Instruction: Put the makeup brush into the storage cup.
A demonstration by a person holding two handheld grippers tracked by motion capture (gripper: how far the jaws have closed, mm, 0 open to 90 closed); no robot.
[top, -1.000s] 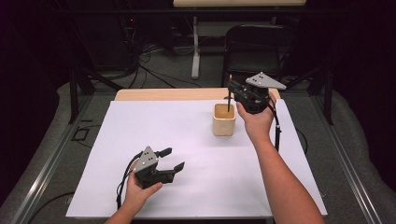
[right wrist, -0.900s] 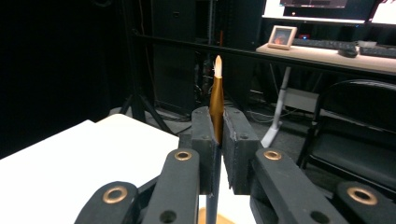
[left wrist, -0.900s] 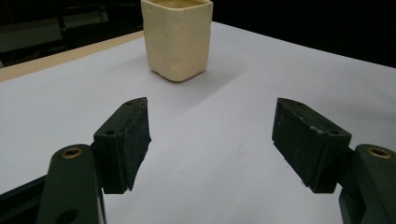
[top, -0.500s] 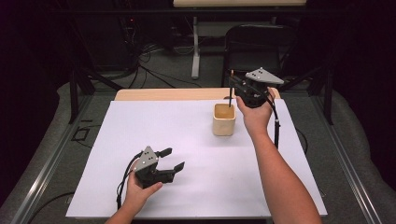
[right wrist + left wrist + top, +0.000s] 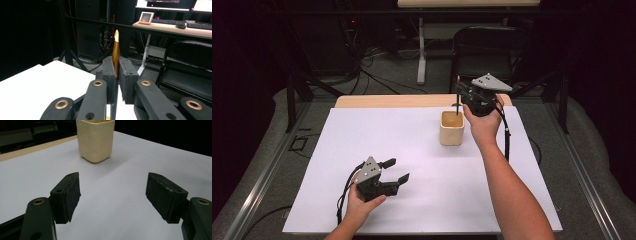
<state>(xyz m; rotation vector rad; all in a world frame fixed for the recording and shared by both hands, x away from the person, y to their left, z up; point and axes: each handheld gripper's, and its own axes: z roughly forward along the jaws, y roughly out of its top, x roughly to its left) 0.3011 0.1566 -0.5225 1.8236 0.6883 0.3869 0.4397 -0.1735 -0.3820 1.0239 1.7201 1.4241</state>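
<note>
Above cup (image 5: 452, 128) rim, right gripper (image 5: 458, 95) clamping pen (image 5: 115, 54); open table (image 5: 412, 150) leftward

A black folding chair (image 5: 484, 47) stands behind the white table (image 5: 402, 140). Cables (image 5: 377, 75) lie on the floor beyond the table's far-left corner.

Dark room — grey floor (image 5: 377, 82) strewn with black cables (image 5: 384, 80). Black folding chair (image 5: 492, 47) behind the bench (image 5: 412, 150), white-covered. Farther back a desk (image 5: 175, 27) with keyboard (image 5: 172, 22) — lit monitors (image 5: 172, 3) above.
</note>
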